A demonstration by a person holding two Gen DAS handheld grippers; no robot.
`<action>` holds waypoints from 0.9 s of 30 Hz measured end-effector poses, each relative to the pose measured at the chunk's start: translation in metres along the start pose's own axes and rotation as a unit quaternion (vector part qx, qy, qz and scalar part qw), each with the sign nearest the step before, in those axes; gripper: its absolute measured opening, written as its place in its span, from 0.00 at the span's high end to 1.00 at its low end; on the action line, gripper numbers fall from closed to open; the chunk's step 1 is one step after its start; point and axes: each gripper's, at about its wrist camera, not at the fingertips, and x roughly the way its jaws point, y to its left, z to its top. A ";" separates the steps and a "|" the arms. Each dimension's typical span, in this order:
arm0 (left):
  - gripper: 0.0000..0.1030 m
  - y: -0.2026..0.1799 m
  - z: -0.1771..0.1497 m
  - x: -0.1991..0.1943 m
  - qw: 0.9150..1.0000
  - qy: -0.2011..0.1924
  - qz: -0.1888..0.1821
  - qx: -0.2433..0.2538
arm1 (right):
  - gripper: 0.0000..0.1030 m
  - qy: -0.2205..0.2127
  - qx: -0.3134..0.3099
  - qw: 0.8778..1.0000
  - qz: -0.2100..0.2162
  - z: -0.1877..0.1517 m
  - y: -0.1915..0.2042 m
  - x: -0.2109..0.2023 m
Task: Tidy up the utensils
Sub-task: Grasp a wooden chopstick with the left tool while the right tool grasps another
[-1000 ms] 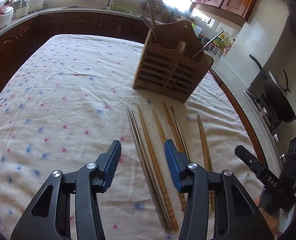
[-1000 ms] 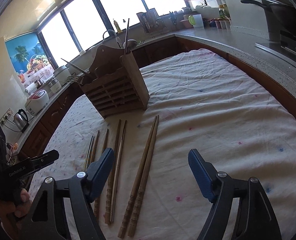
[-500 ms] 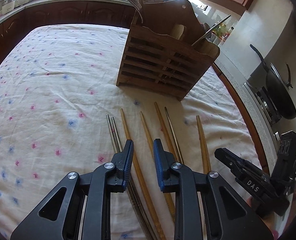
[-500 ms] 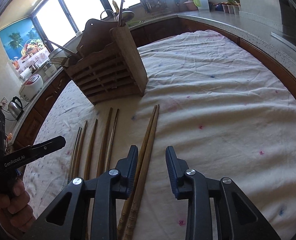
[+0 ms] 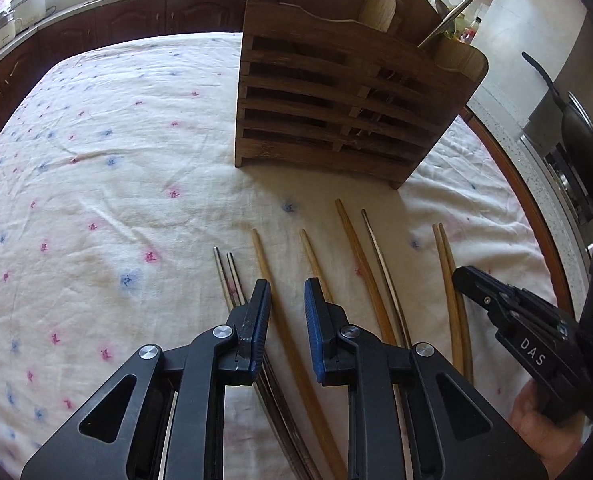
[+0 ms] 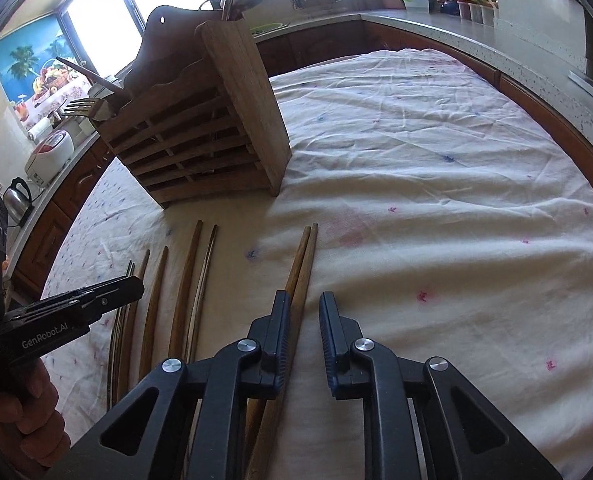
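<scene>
Chopsticks (image 5: 292, 320) are lying in a loose row on the cloth-covered tabletop (image 5: 96, 168), their tips pointing toward the wooden rack (image 5: 336, 100) standing just beyond them. Compared with a second ago, both tongs are sitting lower and closer to the row, and the rack is filling more of each view.

Left tongs (image 5: 286, 312) are hovering over the left part of the row. Their jaws have just been closing and are now standing narrowly apart, with one wooden chopstick passing under the gap; whether the pads (image 5: 260, 320) are touching it I cannot tell. A metal pair (image 5: 228, 280) is lying just beside the left pad.

Right tongs (image 6: 302, 320) are hovering over the wooden pair (image 6: 302, 264) at the right end of the row. Their jaws have also just been closing, from wide open a second ago to a narrow gap now. The pair is running under the left pad (image 6: 280, 328) rather than squarely through the gap, and nothing looks clamped.

Each view is catching the other tongs at its edge, held in a hand (image 6: 24, 412). The rack is holding a fork (image 6: 80, 106) and other utensils upright.
</scene>
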 end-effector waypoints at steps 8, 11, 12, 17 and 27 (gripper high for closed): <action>0.85 -0.005 0.003 0.006 1.000 -0.003 -0.002 0.007 | 0.91 0.005 -0.018 1.000 -0.024 0.018 0.006 0.016; 0.85 -0.008 0.006 0.008 1.000 -0.005 -0.001 0.012 | 0.91 0.003 -0.024 0.999 -0.029 0.022 0.008 0.020; 0.86 -0.008 0.007 0.008 1.000 -0.006 -0.001 0.013 | 0.91 0.001 -0.027 0.999 -0.030 0.023 0.010 0.021; 0.93 -0.003 0.009 0.009 1.000 -0.006 -0.006 0.000 | 0.92 -0.001 -0.028 0.999 -0.030 0.024 0.010 0.022; 0.95 0.004 -0.012 -0.042 0.997 -0.041 -0.052 -0.032 | 0.95 -0.028 -0.004 0.999 0.019 0.011 0.011 -0.022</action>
